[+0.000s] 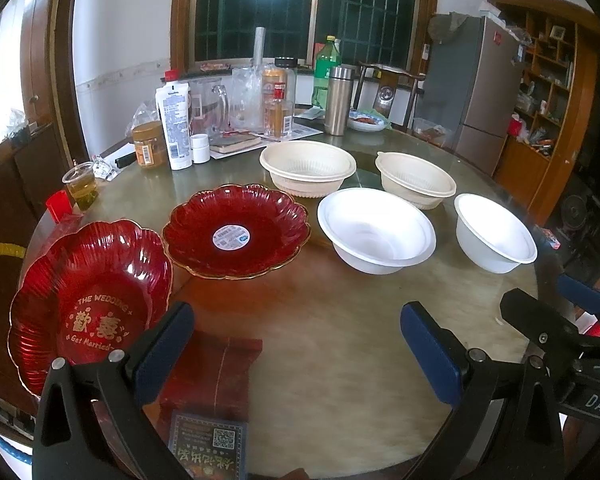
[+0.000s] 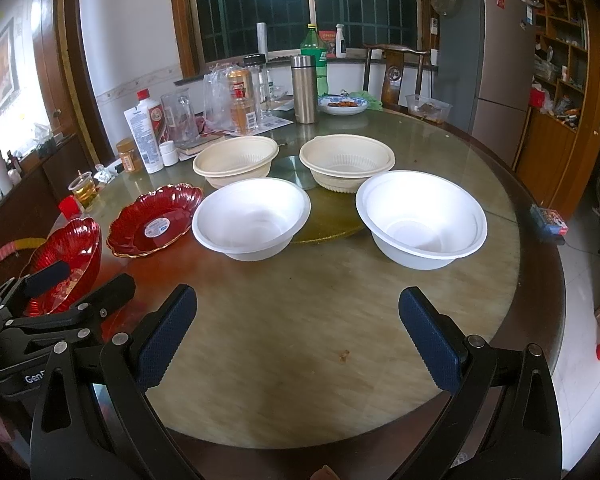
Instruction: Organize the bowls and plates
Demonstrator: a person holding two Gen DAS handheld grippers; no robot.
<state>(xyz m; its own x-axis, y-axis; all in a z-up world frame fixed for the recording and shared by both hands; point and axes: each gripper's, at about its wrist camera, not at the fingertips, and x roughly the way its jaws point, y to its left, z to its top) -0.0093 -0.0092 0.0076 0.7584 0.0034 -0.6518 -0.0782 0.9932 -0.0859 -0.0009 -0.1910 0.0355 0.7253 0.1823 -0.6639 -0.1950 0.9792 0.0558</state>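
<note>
Red plates sit at your left: the lettered plate lies near the tabletop edge, just beside your left gripper, and the stickered plate rests a little farther in, apart from it. Your left gripper has its blue pads spread wide with nothing between them, hovering over bare tabletop and a red box.

Your right gripper is likewise wide apart and empty, over the bare near side of the tabletop. Ahead of it stand two white bowls, side by side but not touching. Behind them are two cream bowls, also upright and separate. Bottles, a steel flask and jars crowd the far left of the tabletop.
</note>
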